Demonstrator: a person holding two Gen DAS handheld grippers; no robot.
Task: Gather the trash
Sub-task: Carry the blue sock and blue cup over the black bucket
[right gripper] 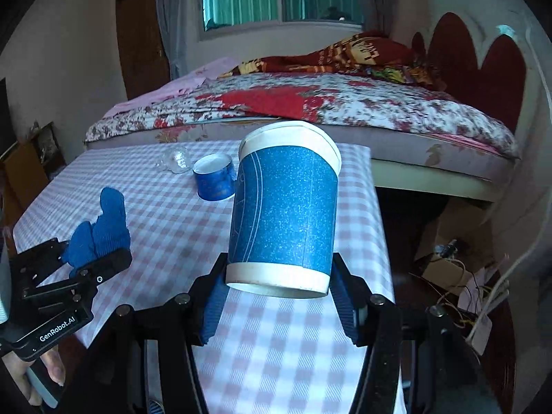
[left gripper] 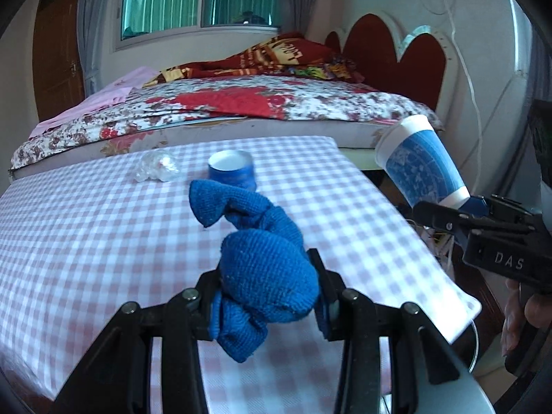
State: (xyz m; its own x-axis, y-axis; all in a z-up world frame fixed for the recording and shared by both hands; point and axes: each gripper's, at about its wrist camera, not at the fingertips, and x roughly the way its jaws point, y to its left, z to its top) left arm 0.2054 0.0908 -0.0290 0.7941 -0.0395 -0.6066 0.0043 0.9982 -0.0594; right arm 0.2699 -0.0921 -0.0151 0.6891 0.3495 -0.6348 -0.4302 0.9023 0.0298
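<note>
The right tongs (right gripper: 277, 296) clenched the base of a glittery blue paper cup (right gripper: 284, 207), its long axis tilted, rim toward the bed (right gripper: 345, 110). The left tongs (left gripper: 267, 296) gripped a bunched blue knit cloth (left gripper: 262, 262) above the checked bench (left gripper: 86, 234), where a smaller cup (left gripper: 233, 172) and apparently crumpled clear plastic (left gripper: 157, 169) sat.

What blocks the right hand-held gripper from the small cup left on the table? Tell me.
The right hand-held gripper is already shut on the tall blue cup, which sits directly in front of the small cup. Otherwise only bare tablecloth lies between them.
</note>
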